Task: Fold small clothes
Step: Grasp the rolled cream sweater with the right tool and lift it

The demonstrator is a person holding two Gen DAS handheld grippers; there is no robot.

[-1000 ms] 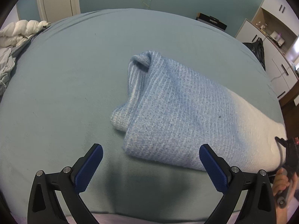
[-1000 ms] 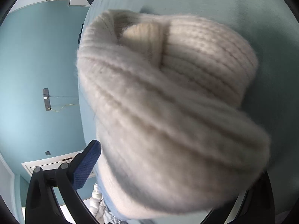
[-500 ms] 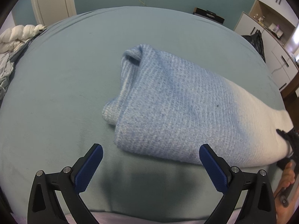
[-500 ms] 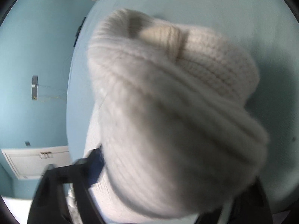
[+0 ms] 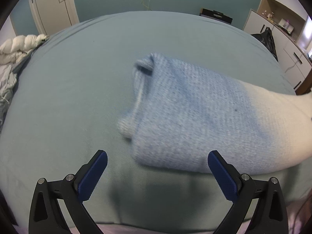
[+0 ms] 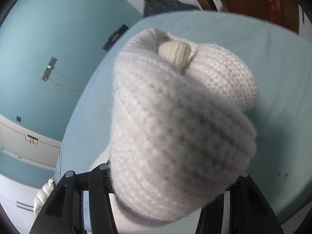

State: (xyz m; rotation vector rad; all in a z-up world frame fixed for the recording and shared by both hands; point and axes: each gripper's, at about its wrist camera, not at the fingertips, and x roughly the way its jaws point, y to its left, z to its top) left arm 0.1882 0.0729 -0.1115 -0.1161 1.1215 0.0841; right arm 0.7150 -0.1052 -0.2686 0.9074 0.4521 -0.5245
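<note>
A knit garment [image 5: 195,113], blue fading to white, lies rolled on the teal bed sheet [image 5: 78,78]. Its white end rises off the bed toward the right edge of the left wrist view. My left gripper [image 5: 157,156] hovers open just in front of the garment's near edge, with nothing between its blue pads [image 5: 93,175]. In the right wrist view the bunched white end [image 6: 175,126] fills the picture. My right gripper [image 6: 171,185] is closing on it, and the knit hides both fingertips.
A white duvet [image 5: 17,46] and grey cloth [image 5: 5,81] are heaped at the bed's left edge. White cabinets [image 5: 288,62] and a black bag [image 5: 265,39] stand past the right side. A black box [image 5: 216,16] sits beyond the far edge.
The right gripper has risen and rolled, its jaws narrowing on the white end. In the left wrist view that end lifts rightward, and the right gripper has left the picture.
</note>
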